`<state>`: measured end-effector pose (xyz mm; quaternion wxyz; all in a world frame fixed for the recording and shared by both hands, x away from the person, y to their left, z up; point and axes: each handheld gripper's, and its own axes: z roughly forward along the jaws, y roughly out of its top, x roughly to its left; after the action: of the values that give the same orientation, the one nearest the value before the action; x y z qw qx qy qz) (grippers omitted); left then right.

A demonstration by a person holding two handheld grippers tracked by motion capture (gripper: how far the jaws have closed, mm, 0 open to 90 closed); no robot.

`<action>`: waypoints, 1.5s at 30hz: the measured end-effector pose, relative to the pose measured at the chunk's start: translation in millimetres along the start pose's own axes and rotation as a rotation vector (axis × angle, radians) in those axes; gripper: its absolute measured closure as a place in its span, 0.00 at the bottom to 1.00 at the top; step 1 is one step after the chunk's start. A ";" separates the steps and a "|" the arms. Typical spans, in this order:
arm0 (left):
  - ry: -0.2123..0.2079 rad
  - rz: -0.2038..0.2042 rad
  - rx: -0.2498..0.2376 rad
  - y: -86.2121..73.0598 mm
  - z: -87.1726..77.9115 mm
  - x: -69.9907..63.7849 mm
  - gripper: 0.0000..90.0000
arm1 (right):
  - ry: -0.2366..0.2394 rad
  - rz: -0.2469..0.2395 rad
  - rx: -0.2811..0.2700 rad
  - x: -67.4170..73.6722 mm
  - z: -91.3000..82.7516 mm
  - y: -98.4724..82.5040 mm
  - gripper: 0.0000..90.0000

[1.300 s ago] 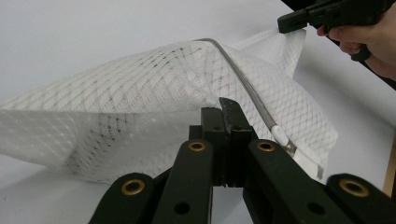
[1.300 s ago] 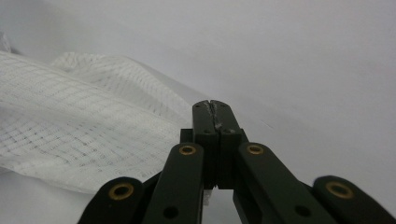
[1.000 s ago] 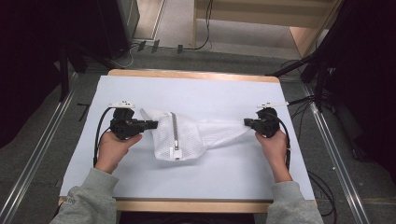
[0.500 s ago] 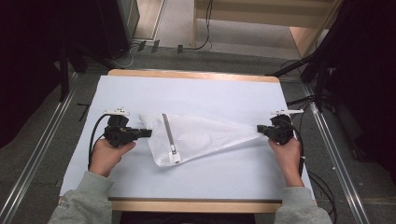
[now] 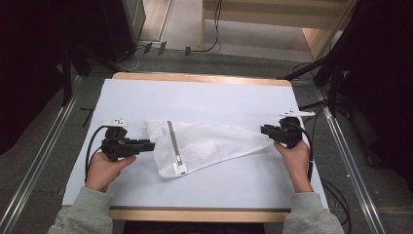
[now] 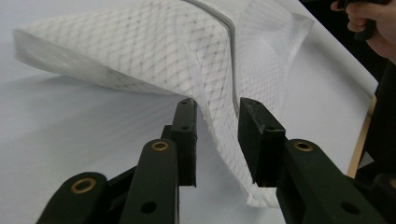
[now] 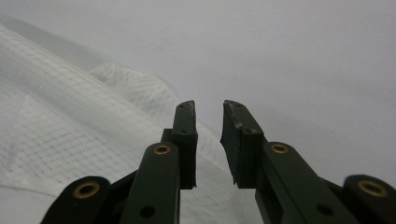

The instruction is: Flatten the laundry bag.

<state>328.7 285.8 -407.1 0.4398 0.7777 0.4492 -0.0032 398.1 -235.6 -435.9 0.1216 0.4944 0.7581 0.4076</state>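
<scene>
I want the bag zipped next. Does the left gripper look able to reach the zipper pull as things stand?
Probably yes. The left gripper, jaws just opened with mesh between them, sits at the mesh bag edge, and the zipper pull lies exposed at the bag's near corner, nothing across the way.

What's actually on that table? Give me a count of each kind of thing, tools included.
White mesh bag with a zip: 1
Black hand-held grippers: 2, the left gripper and the right gripper
White sheet covering the table: 1
Total: 4
</scene>
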 end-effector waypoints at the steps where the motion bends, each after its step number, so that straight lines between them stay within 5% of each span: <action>1: 0.016 -0.002 -0.003 1.1 -1.2 0.2 0.73 | 0.004 -0.002 0.001 1.3 1.9 1.9 0.86; 6: 0.062 -0.002 -0.024 13.1 -7.3 4.8 0.69 | 0.024 -0.007 0.002 8.4 10.9 13.0 0.94; 13: 0.058 0.015 -0.038 38.0 -1.1 9.4 0.89 | 0.089 0.000 0.032 23.0 34.9 28.9 1.00; 16: 0.060 0.008 -0.033 46.6 7.6 14.5 0.98 | 0.107 -0.026 0.049 34.5 46.7 35.1 1.00; 26: 0.074 0.002 -0.015 59.3 22.1 22.8 1.00 | 0.204 -0.079 0.074 78.9 82.9 49.5 1.00; 34: 0.077 0.039 -0.014 63.8 26.9 7.5 1.00 | 0.273 -0.138 0.105 114.4 86.0 35.1 1.00; 45: 0.043 0.113 0.021 75.0 51.4 -20.4 0.99 | 0.308 -0.193 0.153 139.8 78.9 3.2 1.00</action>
<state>389.3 220.5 -379.3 0.4212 0.8062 0.4140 0.0337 379.2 -77.2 -453.3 0.0046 0.3589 0.8403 0.4062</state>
